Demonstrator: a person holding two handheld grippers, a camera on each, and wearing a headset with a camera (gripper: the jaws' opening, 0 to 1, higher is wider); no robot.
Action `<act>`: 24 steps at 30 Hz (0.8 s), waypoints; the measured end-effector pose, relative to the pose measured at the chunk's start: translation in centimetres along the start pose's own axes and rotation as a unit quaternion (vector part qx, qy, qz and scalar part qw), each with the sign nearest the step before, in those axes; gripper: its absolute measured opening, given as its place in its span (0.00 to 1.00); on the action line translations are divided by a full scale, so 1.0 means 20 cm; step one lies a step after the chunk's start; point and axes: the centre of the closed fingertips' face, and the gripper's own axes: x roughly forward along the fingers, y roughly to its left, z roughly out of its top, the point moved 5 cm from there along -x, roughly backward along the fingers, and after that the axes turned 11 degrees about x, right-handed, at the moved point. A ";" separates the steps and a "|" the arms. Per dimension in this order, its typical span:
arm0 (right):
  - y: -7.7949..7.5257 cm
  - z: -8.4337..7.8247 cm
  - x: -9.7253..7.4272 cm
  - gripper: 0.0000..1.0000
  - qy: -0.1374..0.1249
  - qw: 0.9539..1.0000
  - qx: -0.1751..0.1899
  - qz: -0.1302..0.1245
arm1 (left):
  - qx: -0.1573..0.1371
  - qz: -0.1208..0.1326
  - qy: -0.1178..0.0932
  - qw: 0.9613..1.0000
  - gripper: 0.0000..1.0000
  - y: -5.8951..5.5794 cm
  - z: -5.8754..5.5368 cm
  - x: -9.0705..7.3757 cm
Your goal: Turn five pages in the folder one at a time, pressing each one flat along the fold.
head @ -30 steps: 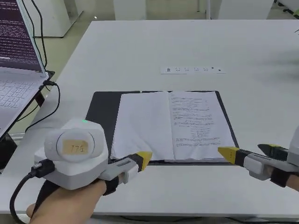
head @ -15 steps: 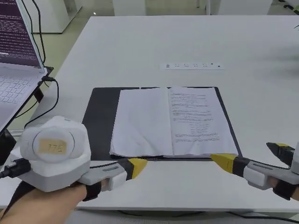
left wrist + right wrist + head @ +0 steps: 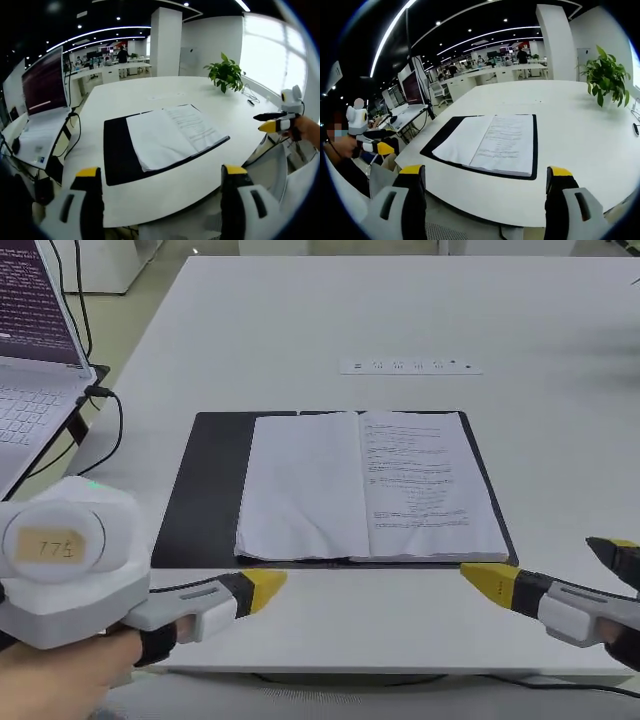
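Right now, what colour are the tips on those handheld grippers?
Yellow, on both the left gripper and the right gripper; the head view shows it best.

White table [image 3: 300,330], broad, plain matte top. Near its front edge a black folder [image 3: 205,490] lies open and flat, with a blank sheet [image 3: 300,485] on the left of the fold and a printed page [image 3: 420,485] on the right. Beyond the folder, well apart from it, lies a flat white strip [image 3: 410,367] with small dark marks, parallel to the folder's far edge.
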 end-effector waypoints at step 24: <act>-0.07 -0.01 0.04 0.97 -0.006 1.000 0.026 0.005 | 0.029 -0.041 -0.001 0.999 0.88 -0.11 0.10 0.22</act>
